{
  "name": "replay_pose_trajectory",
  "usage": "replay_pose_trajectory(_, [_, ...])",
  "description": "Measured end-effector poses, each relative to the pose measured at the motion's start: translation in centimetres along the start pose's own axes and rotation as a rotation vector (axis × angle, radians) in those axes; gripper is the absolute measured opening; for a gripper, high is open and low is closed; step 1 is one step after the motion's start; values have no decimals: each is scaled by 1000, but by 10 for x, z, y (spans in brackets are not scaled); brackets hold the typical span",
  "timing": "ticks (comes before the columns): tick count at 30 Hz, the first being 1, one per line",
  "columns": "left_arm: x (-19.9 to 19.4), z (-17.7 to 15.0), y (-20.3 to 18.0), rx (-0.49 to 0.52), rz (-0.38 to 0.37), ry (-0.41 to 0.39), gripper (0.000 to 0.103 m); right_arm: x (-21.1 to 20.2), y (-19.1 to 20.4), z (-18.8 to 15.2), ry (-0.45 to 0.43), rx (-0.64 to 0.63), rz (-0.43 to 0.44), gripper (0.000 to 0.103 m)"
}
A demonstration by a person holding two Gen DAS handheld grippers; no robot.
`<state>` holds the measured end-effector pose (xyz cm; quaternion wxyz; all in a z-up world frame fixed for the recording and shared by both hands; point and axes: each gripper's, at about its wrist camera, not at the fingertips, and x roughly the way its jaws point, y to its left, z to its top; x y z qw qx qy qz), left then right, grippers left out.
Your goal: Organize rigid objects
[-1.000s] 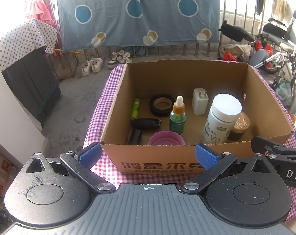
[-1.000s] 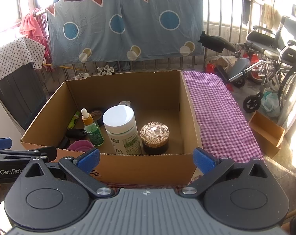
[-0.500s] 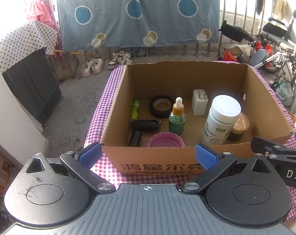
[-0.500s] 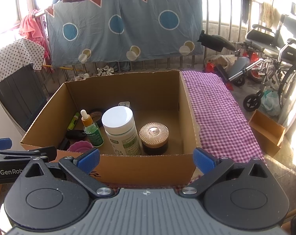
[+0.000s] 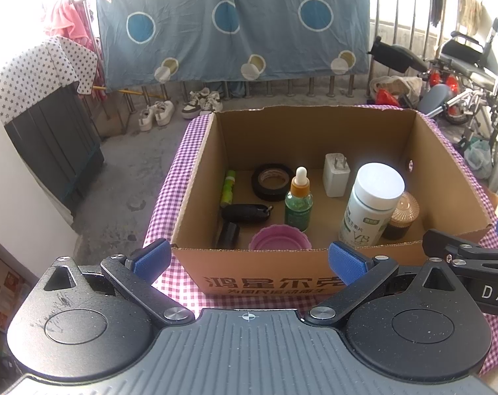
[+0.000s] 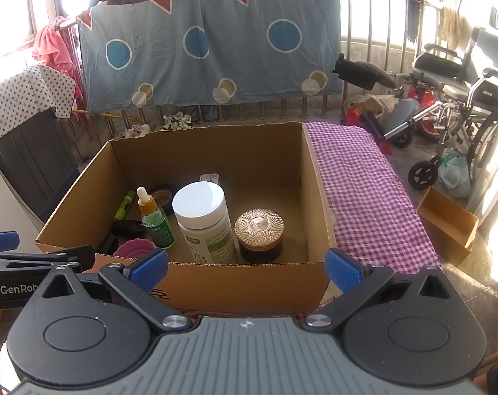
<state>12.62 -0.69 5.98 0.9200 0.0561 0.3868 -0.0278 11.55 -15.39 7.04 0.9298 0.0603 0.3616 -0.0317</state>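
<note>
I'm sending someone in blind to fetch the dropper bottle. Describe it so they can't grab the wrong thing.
Look inside the open cardboard box on the purple checked cloth. Near the middle of the box floor, just left of the tall white-capped supplement bottle, stands the dropper bottle. It is the only green bottle with an amber collar and white rubber bulb on top.

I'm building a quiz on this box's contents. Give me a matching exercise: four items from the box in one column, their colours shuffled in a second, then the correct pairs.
Items:
1. tape roll
2. dropper bottle
3. charger plug
4. small bowl

Colours:
A. white
B. pink-purple
C. black
D. green with an orange neck

Pairs: 1-C, 2-D, 3-A, 4-B
</note>
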Motion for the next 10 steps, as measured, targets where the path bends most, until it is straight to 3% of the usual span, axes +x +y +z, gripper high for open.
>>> replay_pose_trajectory(10, [-2,1,0,0,1,-3,102,-2,1,-1,-2,2,0,103])
